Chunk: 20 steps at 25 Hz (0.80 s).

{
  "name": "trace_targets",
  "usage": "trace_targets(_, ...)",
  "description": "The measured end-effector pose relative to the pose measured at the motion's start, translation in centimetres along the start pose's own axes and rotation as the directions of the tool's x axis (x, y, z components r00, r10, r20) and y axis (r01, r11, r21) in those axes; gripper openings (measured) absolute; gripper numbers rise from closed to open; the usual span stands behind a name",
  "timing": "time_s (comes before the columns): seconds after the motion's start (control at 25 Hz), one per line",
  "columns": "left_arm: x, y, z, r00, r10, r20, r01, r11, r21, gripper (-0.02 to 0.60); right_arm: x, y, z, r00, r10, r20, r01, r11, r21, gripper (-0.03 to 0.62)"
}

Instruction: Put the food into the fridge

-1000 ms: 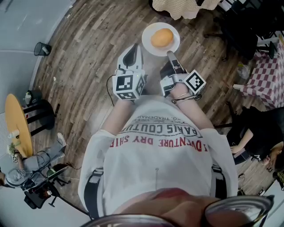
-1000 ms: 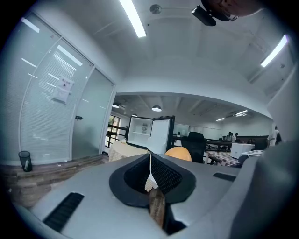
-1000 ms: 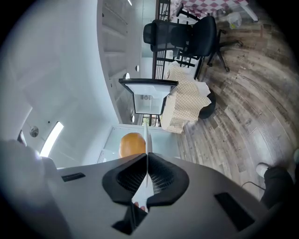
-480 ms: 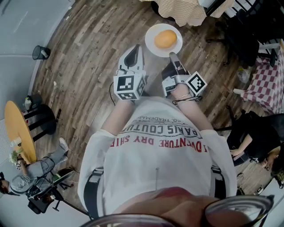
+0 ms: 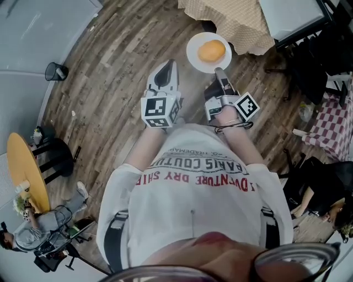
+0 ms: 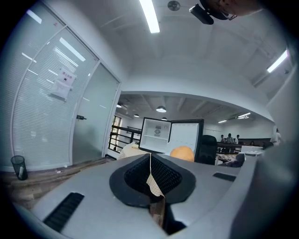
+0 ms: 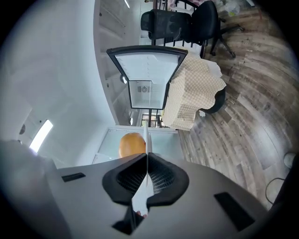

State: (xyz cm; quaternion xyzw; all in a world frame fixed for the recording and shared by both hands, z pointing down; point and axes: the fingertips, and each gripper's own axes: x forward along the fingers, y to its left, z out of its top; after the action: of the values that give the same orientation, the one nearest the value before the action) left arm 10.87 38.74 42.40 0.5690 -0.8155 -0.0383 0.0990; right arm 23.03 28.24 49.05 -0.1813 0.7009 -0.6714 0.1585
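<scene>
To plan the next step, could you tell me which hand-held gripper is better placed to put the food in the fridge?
Right. The right hand-held gripper is shut on the rim of the plate, with the orange food on it; the left hand-held gripper is shut and empty. The fridge stands open ahead.

The bun (image 6: 182, 152) shows only its top above the body of the left gripper (image 6: 151, 163), the plate (image 7: 146, 137) appears merely edge-on, the fridge (image 5: 289, 16) and checked cloth (image 5: 231, 22) run off the head view's top, and distant people (image 6: 231, 138) are too small to tell.
</scene>
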Motion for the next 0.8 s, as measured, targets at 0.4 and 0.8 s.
trace_targets(0.4,5.7,5.6,0.5,0.999,0.041,-0.013,-0.042,0.998,-0.040,0.029,8.5,0.5,-0.1,0.999,0.000,-0.038,0.000,1.000,0.012,0.029)
trace_targets(0.8,18.2,6.2,3.3,0.996,0.092,-0.005,-0.092,0.995,-0.028,0.031,19.3,0.6,7.6,0.995,0.004,-0.101,-0.001,0.999,0.032,0.029)
